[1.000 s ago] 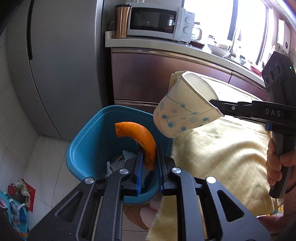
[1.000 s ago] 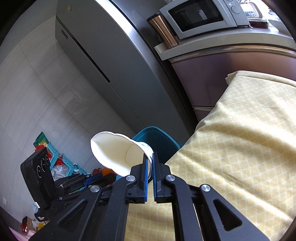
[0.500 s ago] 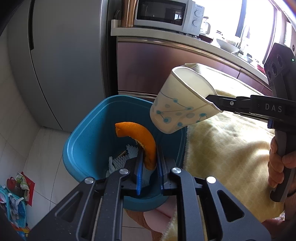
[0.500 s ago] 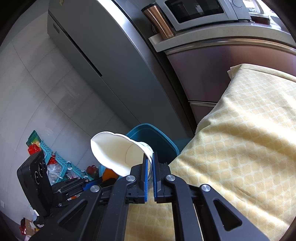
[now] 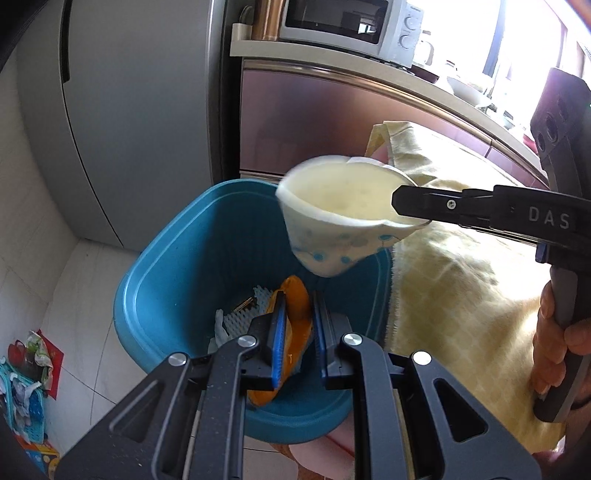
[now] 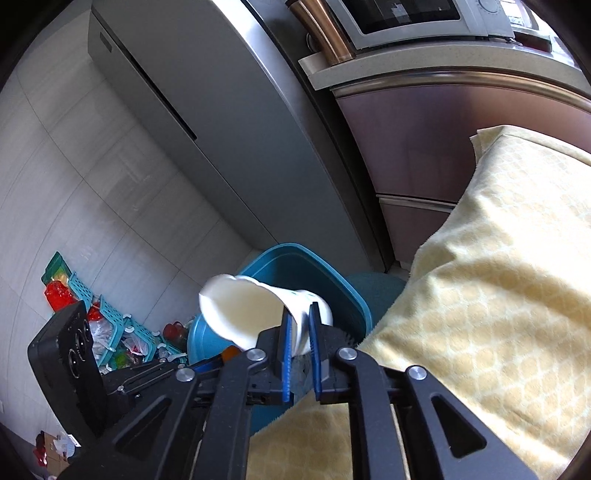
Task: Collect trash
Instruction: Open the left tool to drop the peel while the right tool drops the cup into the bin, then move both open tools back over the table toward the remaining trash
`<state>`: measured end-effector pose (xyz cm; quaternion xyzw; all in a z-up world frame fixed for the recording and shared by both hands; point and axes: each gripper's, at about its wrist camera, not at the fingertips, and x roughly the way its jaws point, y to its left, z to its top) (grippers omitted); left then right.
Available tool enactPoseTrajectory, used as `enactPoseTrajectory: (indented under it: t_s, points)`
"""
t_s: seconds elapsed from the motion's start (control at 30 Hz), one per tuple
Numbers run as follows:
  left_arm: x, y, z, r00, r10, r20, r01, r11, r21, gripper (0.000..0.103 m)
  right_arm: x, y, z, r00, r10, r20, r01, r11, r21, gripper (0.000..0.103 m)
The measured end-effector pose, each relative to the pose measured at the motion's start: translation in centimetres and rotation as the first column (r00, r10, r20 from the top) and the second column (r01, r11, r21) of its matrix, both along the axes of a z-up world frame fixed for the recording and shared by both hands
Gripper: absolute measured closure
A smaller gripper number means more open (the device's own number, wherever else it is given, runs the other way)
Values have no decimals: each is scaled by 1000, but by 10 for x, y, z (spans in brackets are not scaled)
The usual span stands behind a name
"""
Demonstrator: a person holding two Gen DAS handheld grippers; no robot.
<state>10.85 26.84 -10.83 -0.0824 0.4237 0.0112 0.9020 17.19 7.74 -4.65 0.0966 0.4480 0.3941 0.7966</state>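
A blue trash bin (image 5: 177, 280) stands on the floor beside the yellow-clothed table; it also shows in the right wrist view (image 6: 317, 280). My left gripper (image 5: 298, 332) is over the bin with its jaws parted, and an orange peel (image 5: 295, 314) hangs loose between them, slipping down. My right gripper (image 6: 298, 332) has its jaws parted a little around the wall of a white paper cup (image 6: 243, 310) with blue dots. The cup (image 5: 340, 221) is blurred, tilted mouth-up over the bin's right side. White paper scraps (image 5: 236, 317) lie in the bin.
A grey fridge (image 5: 122, 110) stands behind the bin, next to a counter with a microwave (image 5: 347, 26). The table with the yellow cloth (image 6: 480, 295) is to the right. Teal baskets with clutter (image 6: 107, 321) sit on the tiled floor at left.
Both grippers moved out over the bin. The left jaws opened and the orange peel slid down. The right jaws loosened and the cup tipped from sideways to mouth-up, blurred in motion.
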Motion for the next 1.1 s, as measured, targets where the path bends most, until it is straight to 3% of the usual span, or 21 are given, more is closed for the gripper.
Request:
enactPoseTrajectory:
  t_s: [0.27, 0.6, 0.73, 0.83, 1.1]
  points:
    - [3, 13, -12, 999, 52, -16, -53, 998, -38, 88, 0, -3, -1, 1000, -4, -8, 4, 1000, 12, 88]
    - [-11, 7, 0, 999, 44, 29, -43, 999, -25, 88, -11, -26, 2, 1000, 9, 3, -9, 999, 32, 86]
    - [-24, -4, 16, 997, 10, 83, -9, 1000, -18, 87, -21, -43, 10, 999, 10, 40, -11, 999, 37, 80]
    - [-33, -17, 33, 991, -32, 131, 34, 999, -16, 79, -32, -63, 20, 997, 1, 80, -4, 999, 44, 76]
    - [-44, -75, 60, 960, -192, 202, 198, 980, -14, 73, -64, -136, 47, 976, -92, 195, 85, 995, 42, 72]
